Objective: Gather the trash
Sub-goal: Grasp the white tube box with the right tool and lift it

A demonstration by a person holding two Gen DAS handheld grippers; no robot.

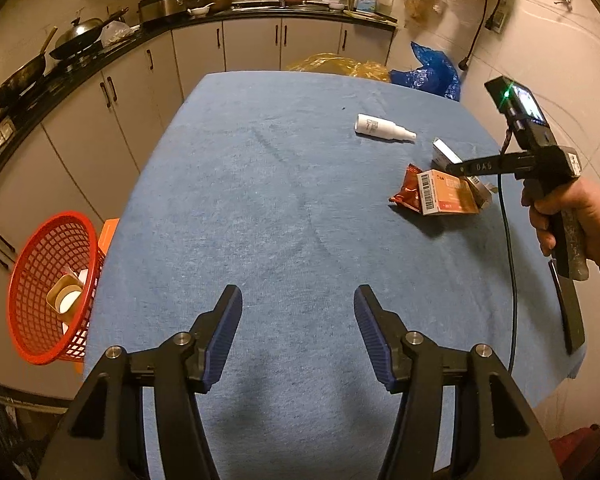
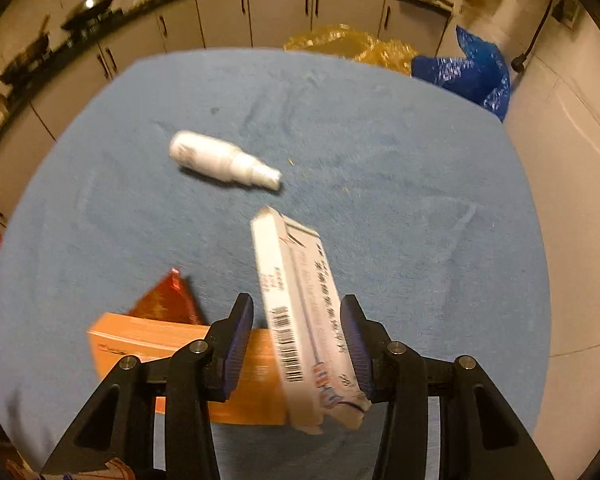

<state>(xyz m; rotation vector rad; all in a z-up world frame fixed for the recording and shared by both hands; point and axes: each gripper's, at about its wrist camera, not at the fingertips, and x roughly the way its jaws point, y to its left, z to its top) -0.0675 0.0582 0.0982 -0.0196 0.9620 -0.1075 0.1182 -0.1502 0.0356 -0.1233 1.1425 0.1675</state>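
A: What takes up most of the scene?

B: A table under a blue cloth (image 1: 260, 208), with kitchen cupboards (image 1: 252, 44) curving behind it. A red basket (image 1: 50, 280) hangs off the cloth's left edge, with a little rubbish already in it.

A: And the rubbish left on the table?

B: It all lies toward the right side — an orange box (image 2: 148, 340) lies on top of a red wrapper (image 2: 164, 300), a white box (image 2: 300, 312) slants across the orange one, and a white bottle (image 2: 220, 160) lies on its side farther back, apart from them.

A: The claws?

B: The left gripper (image 1: 298, 336) hovers above bare cloth, jaws apart, nothing between them. The right gripper (image 2: 296, 344), in a person's hand (image 1: 572, 216), straddles the white box — its right pad touches, the left shows a gap, so no clamp.
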